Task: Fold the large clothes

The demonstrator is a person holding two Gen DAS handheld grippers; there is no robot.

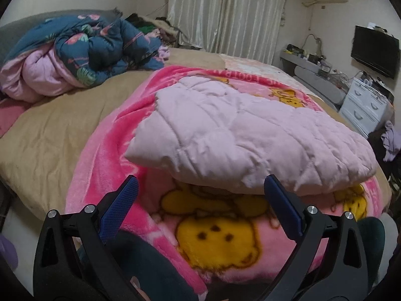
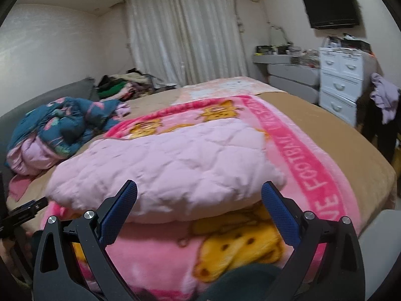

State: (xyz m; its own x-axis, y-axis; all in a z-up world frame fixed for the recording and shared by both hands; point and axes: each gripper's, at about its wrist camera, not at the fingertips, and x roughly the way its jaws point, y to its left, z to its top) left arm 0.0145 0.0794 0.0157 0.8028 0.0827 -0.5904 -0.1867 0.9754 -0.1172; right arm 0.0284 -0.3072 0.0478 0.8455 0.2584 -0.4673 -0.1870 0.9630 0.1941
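Note:
A pale pink quilted garment lies folded into a thick pad on a bright pink blanket printed with yellow cartoon figures. My left gripper stands open just short of the pad's near edge, nothing between its blue pads. The right wrist view shows the same folded garment on the blanket. My right gripper is open too, its fingers either side of the pad's near edge without pressing on it. The tip of the left gripper pokes in at the far left.
A crumpled blue floral quilt with pink lining is heaped at the bed's left. The tan sheet covers the bed. A white drawer chest, grey desk and wall television stand at the right. A dark-clothed knee is below.

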